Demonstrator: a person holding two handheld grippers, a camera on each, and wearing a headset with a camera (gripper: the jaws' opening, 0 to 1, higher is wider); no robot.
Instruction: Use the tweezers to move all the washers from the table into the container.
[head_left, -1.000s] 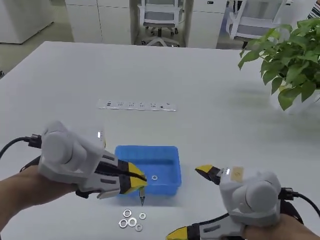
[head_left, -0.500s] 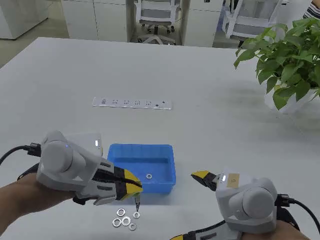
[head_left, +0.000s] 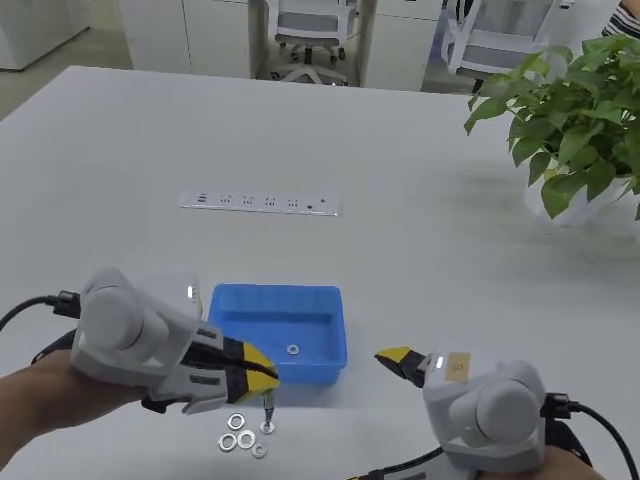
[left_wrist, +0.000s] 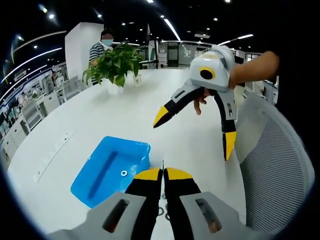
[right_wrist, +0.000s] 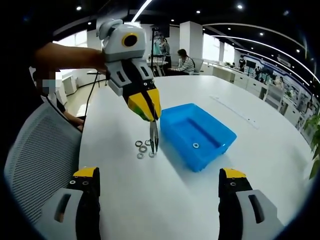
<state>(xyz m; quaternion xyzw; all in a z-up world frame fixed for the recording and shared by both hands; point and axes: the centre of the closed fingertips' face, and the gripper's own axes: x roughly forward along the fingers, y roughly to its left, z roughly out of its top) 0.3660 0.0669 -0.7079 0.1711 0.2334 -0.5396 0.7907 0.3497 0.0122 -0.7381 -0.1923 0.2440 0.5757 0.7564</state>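
Watching the left claw: it's clamping tight on the tweezers, tips pointing down at a small cluster of washers lying on the counter just beside the blue container, on the person's side. Tip contact with a washer: can't tell (too small). One washer is sitting inside the container. Right claw is hovering off to the right of the container, jaws spread wide, gripping nothing.
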